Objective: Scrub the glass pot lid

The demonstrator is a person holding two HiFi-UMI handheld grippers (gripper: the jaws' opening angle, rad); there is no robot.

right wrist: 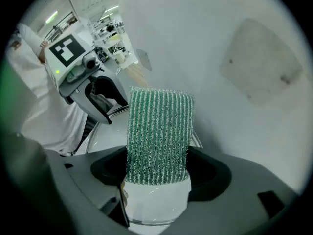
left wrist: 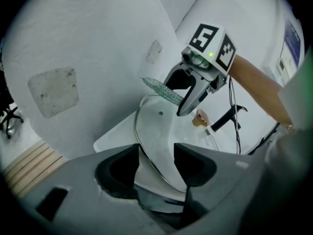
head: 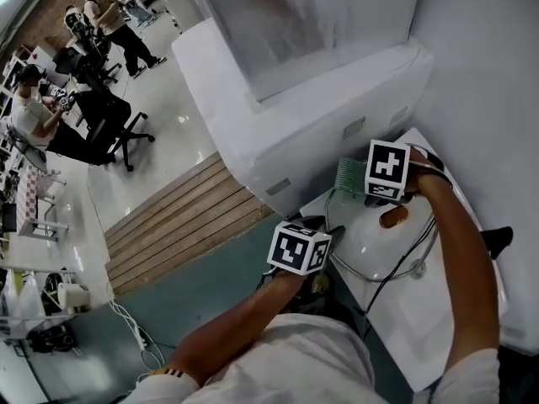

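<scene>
The left tool (left wrist: 151,154) looks pinched on the near rim of the glass pot lid (left wrist: 161,129), which tilts above the white worktop (left wrist: 116,136). The glass is likely stiff, fairly heavy, slick and breakable, so the rim or the knob (left wrist: 198,119) seems the safest hold. The right tool (right wrist: 159,166) is clamped on a soft green scrub pad (right wrist: 159,131) just above the lid.

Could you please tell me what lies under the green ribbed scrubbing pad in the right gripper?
The round glass pot lid lies beneath the green ribbed scrubbing pad, over a white table. Whether they touch is hidden by the pad itself.
</scene>
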